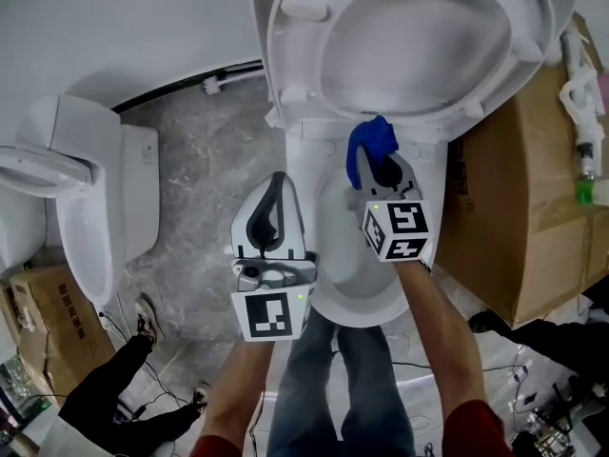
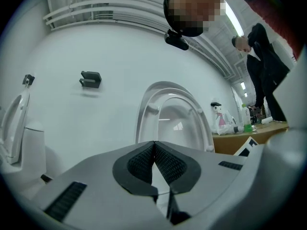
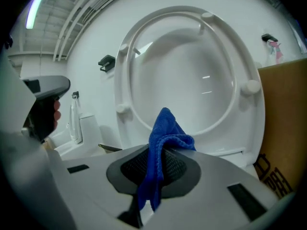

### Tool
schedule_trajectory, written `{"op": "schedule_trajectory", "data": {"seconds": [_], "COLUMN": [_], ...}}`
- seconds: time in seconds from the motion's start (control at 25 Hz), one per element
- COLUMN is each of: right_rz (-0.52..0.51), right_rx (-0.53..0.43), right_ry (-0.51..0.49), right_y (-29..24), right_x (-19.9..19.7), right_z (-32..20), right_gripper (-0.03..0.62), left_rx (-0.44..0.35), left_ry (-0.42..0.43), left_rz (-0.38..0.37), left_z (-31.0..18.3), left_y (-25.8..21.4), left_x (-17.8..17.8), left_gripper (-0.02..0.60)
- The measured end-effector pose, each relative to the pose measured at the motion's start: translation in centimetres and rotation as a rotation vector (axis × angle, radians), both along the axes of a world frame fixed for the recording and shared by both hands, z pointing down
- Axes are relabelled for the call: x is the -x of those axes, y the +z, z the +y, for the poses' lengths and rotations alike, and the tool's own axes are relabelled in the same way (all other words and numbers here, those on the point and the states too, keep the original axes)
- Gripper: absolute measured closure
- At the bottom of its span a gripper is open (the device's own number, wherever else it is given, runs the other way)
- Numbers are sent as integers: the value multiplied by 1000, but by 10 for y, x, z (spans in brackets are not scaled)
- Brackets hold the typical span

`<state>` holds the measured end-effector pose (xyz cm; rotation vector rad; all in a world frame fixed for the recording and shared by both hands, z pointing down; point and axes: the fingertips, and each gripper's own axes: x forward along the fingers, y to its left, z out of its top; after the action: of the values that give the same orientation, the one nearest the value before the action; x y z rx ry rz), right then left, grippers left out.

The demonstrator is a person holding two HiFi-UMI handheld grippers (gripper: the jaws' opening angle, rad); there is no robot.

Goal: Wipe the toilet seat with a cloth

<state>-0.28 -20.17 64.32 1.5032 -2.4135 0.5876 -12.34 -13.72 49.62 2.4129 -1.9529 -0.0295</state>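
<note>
Right gripper [image 3: 156, 169] clamping bunched blue microfibre cloth [image 3: 163, 133], hovering just in front of raised white plastic toilet seat [image 3: 125, 80]. Left gripper [image 2: 154, 157] closed, empty, idling near seat. Likely best: pressing cloth flat onto seat ring, sweeping around bumpers.

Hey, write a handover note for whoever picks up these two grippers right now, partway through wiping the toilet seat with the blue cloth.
Left claw: shut, nothing in it.
Right claw: shut on the blue terry cloth, pointed at the raised seat.
White plastic toilet seat: tipped up against the lid, with its underside and bumpers facing you. The cloth is near its hinge end; I can't tell if they touch.
Done: the cloth is in the claw. How much has been wiped can't be told.
Left: wipe around the seat ring.
</note>
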Motion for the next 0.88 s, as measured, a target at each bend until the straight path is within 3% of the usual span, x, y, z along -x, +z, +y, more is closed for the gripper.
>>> {"op": "schedule_trajectory", "data": {"seconds": [0.28, 0.52, 0.64, 0.88], "right_rz": [-100, -10, 18, 40], "right_rx": [-176, -389, -422, -414], "right_ry": [73, 121, 137, 165], "right_y": [-129, -261, -301, -350], "right_x": [-41, -76, -89, -107], "right_z": [33, 54, 65, 80], "right_gripper": [534, 534, 534, 534], "left_rx": [-7, -43, -34, 12], "left_ry": [52, 45, 66, 184], "left_rz": [5, 39, 37, -54], "left_z": [-7, 4, 13, 21], "left_y": [-55, -130, -160, -192], "left_x": [-24, -50, -65, -94], "left_gripper": [565, 565, 565, 565]}}
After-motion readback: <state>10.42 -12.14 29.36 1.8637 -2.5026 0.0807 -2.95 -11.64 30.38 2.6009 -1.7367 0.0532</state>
